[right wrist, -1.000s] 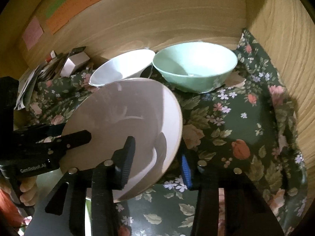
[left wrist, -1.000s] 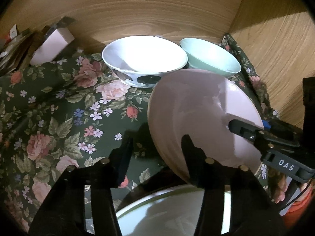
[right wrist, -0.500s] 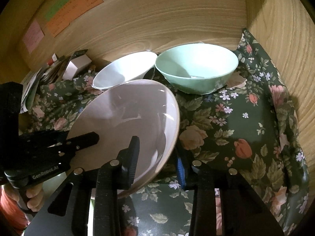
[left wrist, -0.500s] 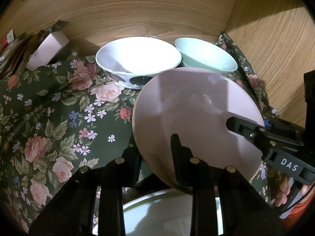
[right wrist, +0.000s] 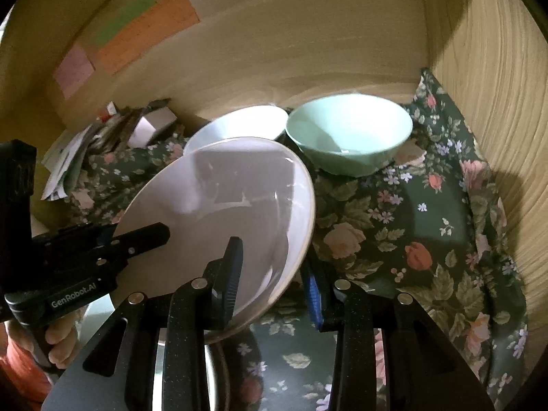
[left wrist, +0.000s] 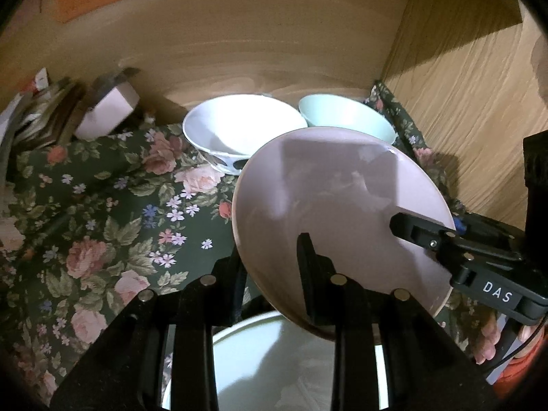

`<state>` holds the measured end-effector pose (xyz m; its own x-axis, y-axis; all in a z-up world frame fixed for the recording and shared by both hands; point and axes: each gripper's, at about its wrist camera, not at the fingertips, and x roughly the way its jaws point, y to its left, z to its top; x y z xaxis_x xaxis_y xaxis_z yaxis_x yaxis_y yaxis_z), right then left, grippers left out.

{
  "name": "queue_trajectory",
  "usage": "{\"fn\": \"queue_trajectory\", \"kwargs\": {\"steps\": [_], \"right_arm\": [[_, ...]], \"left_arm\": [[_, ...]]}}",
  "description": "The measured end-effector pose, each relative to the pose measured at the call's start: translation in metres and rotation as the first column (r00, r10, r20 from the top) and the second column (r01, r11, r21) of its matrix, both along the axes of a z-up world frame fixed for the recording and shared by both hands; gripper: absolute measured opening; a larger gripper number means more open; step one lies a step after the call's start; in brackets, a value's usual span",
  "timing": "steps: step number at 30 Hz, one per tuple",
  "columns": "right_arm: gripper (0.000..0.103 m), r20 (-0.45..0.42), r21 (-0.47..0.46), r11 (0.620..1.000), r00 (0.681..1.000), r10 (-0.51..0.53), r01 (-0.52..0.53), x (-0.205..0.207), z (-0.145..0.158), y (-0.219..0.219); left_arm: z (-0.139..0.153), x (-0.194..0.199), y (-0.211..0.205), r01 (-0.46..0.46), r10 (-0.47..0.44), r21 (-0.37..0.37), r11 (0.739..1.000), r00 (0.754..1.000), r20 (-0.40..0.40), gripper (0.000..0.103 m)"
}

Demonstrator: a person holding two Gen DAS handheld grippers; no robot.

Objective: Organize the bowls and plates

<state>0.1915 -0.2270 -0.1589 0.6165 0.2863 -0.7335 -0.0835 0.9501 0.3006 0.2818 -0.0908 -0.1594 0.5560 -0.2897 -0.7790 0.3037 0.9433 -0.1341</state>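
Left wrist view: pink plate (left wrist: pixel 339 212) held tilted above the floral cloth (left wrist: pixel 102 212), in front of the white bowl (left wrist: pixel 239 130) and the mint bowl (left wrist: pixel 346 120). Left gripper (left wrist: pixel 270 274) has one finger on the plate's face and one behind its lower rim, clamped on it. Right gripper (left wrist: pixel 421 229) comes in from the plate's right and pinches that edge. Only this view shows a pale green plate (left wrist: pixel 274 359) lying flat just below the pink plate, partly hidden by the left gripper's frame. A small white box (left wrist: pixel 106 116) leans against the wood back panel, left of the white bowl.

Right wrist view: right gripper (right wrist: pixel 274 270) straddles the pink plate's (right wrist: pixel 222 212) rim, closed on it. Left gripper (right wrist: pixel 137 236) grips the opposite edge. The plate hides most of the white bowl (right wrist: pixel 246 120); the mint bowl (right wrist: pixel 349 133) stands fully visible beside it. Only here: coloured paper notes (right wrist: pixel 137 30) on the back panel above the bowls.
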Motion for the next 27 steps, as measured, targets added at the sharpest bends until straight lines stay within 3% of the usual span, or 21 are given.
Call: {"fn": "queue_trajectory", "kwargs": {"steps": [12,27], "right_arm": [[0.031,0.060,-0.008,0.998,0.997,0.055,-0.054,-0.018,0.027,0.032],[0.031,0.092,-0.023,0.984,0.980,0.178,-0.177,-0.039,0.042,0.097]], "left_arm": [[0.030,-0.033,0.027,-0.051,0.051,-0.003,0.999,0.997,0.063,0.028],[0.053,-0.091,0.094,-0.171,0.174,-0.031,0.985,0.976,0.128,0.028]]}}
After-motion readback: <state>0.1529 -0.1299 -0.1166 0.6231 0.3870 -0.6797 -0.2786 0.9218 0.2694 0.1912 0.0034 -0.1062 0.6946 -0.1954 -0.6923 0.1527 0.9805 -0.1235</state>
